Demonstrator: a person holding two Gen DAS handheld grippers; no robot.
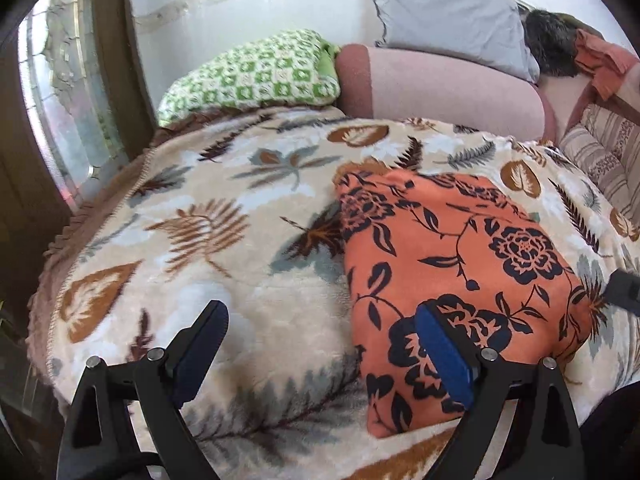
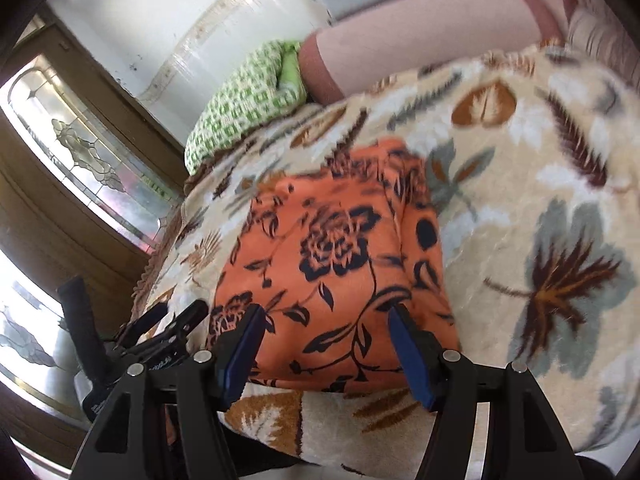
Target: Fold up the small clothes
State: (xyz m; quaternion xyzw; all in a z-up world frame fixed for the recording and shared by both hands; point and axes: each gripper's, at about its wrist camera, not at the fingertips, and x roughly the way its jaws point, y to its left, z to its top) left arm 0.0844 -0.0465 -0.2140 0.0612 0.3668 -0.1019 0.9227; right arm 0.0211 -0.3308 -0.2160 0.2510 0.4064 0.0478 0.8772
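An orange garment with a dark floral print (image 1: 460, 264) lies folded into a rough rectangle on a leaf-patterned blanket (image 1: 224, 240). My left gripper (image 1: 320, 320) hovers open above the blanket, its right finger over the garment's near left corner and nothing between the pads. In the right wrist view the same folded garment (image 2: 332, 264) lies just beyond my right gripper (image 2: 326, 316), whose blue pads stand apart over its near edge without pressing on it. The left gripper's black fingers (image 2: 168, 328) show at the lower left of that view.
A green checked pillow (image 1: 256, 72), a pink bolster (image 1: 440, 88) and a grey pillow (image 1: 448, 16) line the far side by the white wall. A striped cushion (image 1: 604, 156) lies at the right. A wooden door with patterned glass (image 2: 80, 160) stands at the left past the blanket's edge.
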